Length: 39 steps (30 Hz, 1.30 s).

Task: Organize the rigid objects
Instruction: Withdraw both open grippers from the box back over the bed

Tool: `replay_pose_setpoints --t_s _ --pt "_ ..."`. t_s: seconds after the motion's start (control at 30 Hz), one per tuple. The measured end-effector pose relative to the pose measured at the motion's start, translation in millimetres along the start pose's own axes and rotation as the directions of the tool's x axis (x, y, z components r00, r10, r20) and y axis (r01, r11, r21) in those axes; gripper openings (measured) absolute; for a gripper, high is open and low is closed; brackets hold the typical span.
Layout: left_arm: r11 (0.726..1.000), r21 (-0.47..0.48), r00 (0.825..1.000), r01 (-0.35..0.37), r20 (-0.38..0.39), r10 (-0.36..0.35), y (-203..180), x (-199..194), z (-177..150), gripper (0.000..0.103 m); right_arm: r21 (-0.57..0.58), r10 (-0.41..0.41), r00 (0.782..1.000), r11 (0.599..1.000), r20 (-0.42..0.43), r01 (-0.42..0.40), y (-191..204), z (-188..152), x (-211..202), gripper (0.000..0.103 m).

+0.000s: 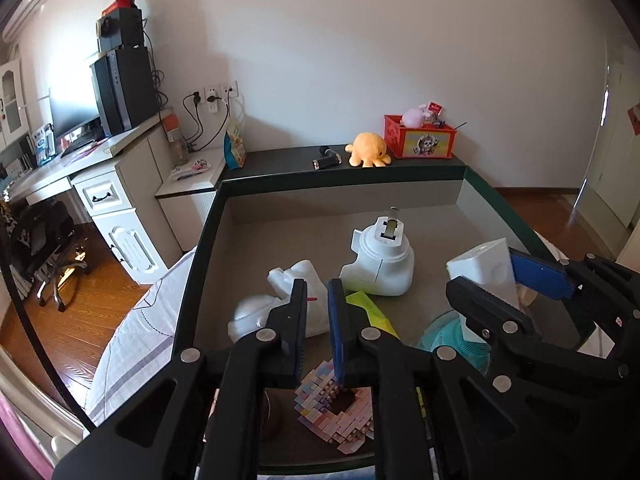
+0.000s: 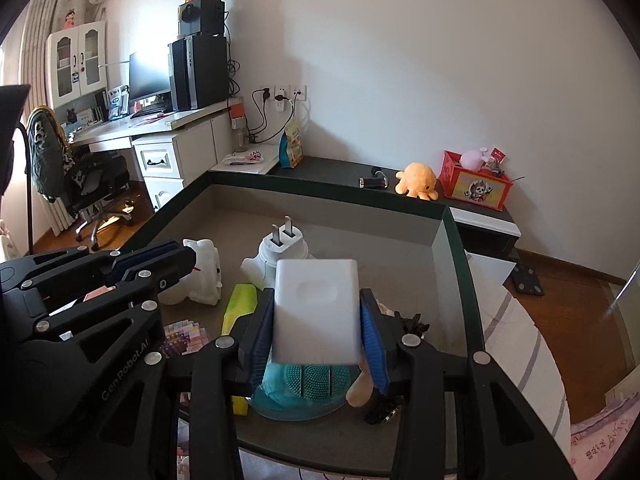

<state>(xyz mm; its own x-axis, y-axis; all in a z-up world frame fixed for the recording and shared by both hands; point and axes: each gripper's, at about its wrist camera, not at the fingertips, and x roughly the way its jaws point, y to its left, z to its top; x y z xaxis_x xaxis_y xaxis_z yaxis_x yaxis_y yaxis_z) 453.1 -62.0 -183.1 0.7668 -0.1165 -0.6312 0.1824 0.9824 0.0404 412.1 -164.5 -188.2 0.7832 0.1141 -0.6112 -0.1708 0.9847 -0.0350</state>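
Note:
My right gripper is shut on a white rectangular block, held above a teal round brush. In the left wrist view this block shows at the right between the blue pads. My left gripper hangs over the grey tray with a narrow gap between its fingers and nothing in it. Just beyond it lies a white cat figure. A white plug adapter with its prongs up stands further in. A yellow-green piece and a pastel brick model lie beneath the left gripper.
The tray has a dark green rim. On the ledge behind it sit an orange octopus plush, a red box and a black cylinder. A white desk and an office chair stand at the left.

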Motion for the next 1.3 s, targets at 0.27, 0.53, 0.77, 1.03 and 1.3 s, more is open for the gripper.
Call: replay_pose_setpoints --t_s 0.27,0.53,0.77,1.03,1.3 --pt "0.997 -0.066 0.994 -0.041 0.098 0.047 24 -50 -4 0.085 0.039 -0.032 0.998 0.999 0.055 0.030 -6 4 -39 0.066" --pt "0.987 -0.161 0.973 -0.021 0.225 0.057 59 -153 -28 0.103 0.090 -0.036 0.984 0.996 0.177 0.020 -3 -9 -130 0.081" --pt "0.980 -0.173 0.921 -0.099 0.357 0.156 55 -250 -69 0.103 0.088 -0.032 0.962 0.996 0.271 0.008 24 -37 -219 0.088" --pt "0.985 -0.153 0.898 -0.081 0.418 0.139 37 -320 -114 0.103 0.071 -0.070 0.928 0.996 0.365 0.048 52 -71 -294 0.103" --pt "0.991 -0.110 0.879 -0.080 0.461 0.122 20 -362 -122 0.103 0.076 -0.098 0.908 0.994 0.408 0.073 67 -86 -337 0.103"
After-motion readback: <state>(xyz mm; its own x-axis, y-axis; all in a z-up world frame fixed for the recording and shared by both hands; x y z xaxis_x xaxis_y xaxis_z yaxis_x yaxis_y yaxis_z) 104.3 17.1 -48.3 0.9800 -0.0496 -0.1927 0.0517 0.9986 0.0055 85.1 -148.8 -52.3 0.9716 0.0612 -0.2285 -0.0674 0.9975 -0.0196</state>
